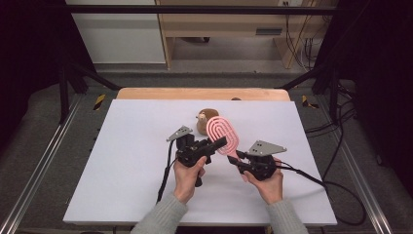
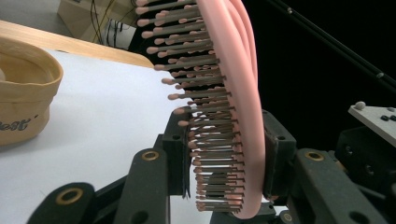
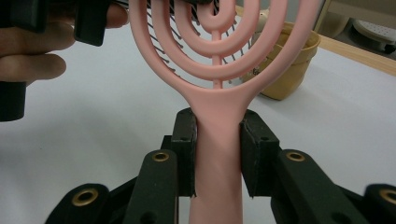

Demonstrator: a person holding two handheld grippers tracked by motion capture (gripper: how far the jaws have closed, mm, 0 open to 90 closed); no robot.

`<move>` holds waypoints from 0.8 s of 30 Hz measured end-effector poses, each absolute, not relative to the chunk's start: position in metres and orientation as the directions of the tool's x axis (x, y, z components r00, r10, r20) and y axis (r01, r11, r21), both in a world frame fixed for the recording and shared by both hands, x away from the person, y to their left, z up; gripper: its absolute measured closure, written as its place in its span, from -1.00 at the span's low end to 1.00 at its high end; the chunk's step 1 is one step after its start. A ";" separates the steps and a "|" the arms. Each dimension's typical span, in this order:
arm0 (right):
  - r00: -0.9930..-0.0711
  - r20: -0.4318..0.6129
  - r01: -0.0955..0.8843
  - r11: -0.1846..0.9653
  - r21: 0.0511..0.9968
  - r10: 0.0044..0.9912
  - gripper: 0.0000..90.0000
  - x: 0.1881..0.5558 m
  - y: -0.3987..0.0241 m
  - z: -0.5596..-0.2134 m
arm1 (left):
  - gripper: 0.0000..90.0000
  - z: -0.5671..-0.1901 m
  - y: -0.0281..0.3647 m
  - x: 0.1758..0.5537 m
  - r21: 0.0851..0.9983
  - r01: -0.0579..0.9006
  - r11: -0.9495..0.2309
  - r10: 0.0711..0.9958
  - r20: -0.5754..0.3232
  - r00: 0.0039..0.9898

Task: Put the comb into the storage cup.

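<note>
The right gripper (image 3: pixel 217 154) clamps the brush (image 3: pixel 217 140) by its stiff handle. The left gripper (image 2: pixel 224 156) pinches the light openwork head, springy bristles yielding, above the counter (image 1: pixel 136 146).

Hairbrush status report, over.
Right gripper shut on pink hairbrush handle. Left gripper shut across its head. Brush held above table; tan pot behind, clear.

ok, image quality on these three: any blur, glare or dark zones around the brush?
High view: soft and low in detail, pink hairbrush readable, room edges nearly black. Left gripper view: bristles sharp, tan paper bag slightly soft, right half black. Right gripper view: brush handle evenly lit, no glare, background soft.
</note>
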State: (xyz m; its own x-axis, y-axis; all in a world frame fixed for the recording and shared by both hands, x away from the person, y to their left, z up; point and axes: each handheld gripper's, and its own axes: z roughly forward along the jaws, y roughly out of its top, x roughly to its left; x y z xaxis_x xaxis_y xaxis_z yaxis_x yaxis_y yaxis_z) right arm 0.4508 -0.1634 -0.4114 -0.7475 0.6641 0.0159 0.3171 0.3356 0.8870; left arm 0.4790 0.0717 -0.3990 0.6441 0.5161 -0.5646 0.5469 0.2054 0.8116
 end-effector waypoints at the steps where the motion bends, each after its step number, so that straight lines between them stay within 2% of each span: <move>1: -0.748 0.016 0.317 0.336 0.887 0.664 0.55 0.451 -0.163 -0.411 | 0.38 -0.399 0.072 0.479 0.812 0.546 0.205 0.516 -0.564 0.645; 24: -0.765 0.043 0.318 0.318 0.893 0.643 0.54 0.451 -0.164 -0.411 | 0.41 -0.394 0.072 0.473 0.843 0.504 0.188 0.505 -0.523 0.686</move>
State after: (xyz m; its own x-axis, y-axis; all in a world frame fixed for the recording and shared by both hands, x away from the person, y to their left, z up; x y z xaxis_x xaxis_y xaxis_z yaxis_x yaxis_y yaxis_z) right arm 0.4510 -0.1636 -0.4107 -0.7645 0.6432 0.0430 0.3179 0.3182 0.8931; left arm 0.4727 0.0720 -0.3942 0.6865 0.5055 -0.5227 0.5037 0.1878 0.8432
